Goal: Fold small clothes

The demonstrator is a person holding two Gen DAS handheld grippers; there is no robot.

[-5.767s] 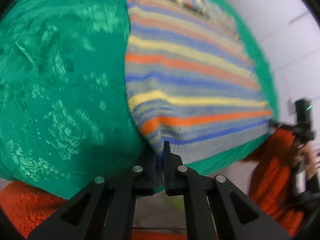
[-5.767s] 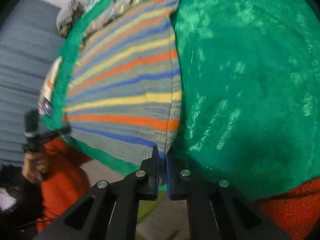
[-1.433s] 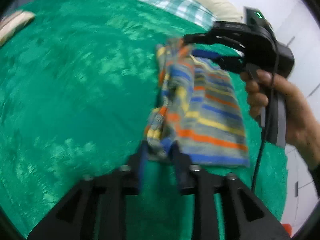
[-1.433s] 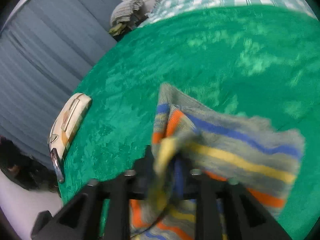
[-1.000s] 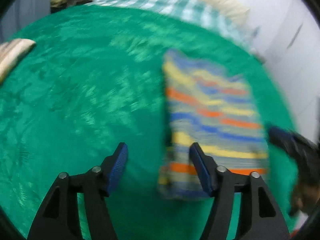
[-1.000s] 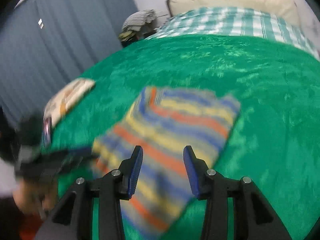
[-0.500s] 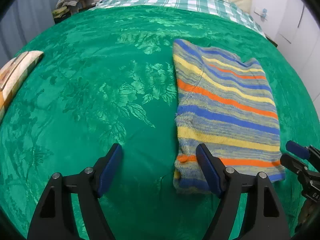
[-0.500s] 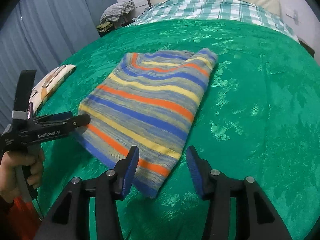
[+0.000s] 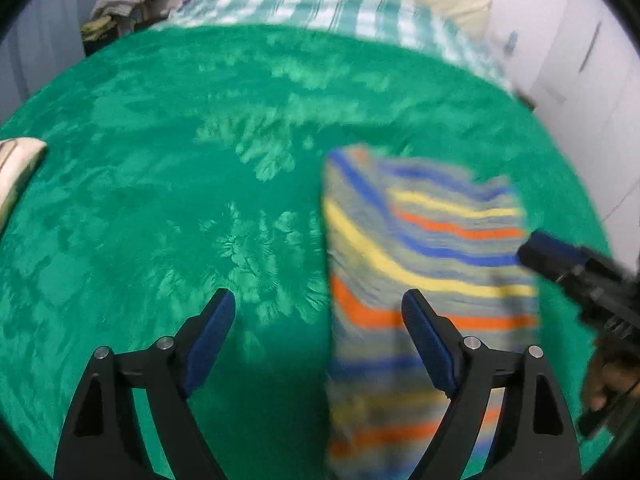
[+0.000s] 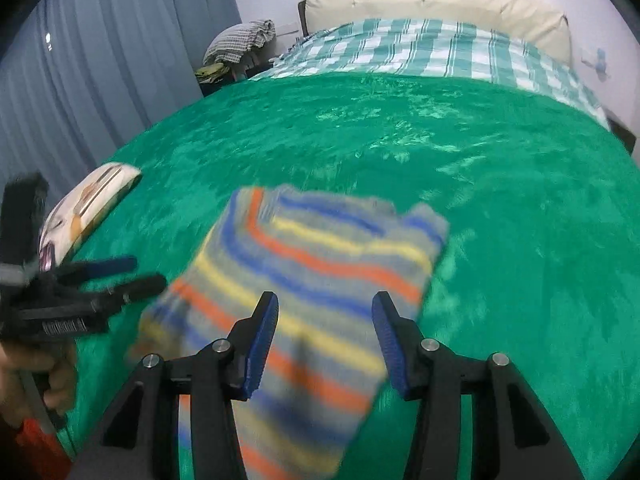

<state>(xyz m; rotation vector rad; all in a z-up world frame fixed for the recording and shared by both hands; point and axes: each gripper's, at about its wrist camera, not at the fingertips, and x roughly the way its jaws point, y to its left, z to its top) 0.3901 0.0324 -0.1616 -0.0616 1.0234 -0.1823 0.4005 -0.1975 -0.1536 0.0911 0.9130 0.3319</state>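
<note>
Green patterned bedspread (image 10: 500,208) covers most of the bed, with a checked sheet (image 10: 420,54) and a cream headboard (image 10: 440,4) far beyond the jaws and blue curtains (image 10: 100,60) off to the left side. On this spread lies the striped garment (image 10: 312,280), a grey knit with blue, yellow and orange bands, folded into a compact rectangle and resting flat.

The right gripper (image 10: 325,344) hovers above the near part of the garment, its jaws apart with nothing between them; the cloth shows through the gap and runs forward from it. The left gripper (image 9: 316,340) also has its jaws wide apart and empty. In its view the garment (image 9: 424,264) sits ahead and to the right, with its left folded edge falling between the two jaws and the right jaw over the stripes. Each gripper appears at the edge of the other's view, one on either side of the cloth.

Both views are blurred, so fine creases cannot be read. With both jaws empty and the piece lying doubled, this fold looks laid down; the open jaws flanking it suit either a fresh pinch for another fold or leaving it as finished. A pale flat object (image 10: 86,204) lies well off to the left of the jaws, apart from the garment.
</note>
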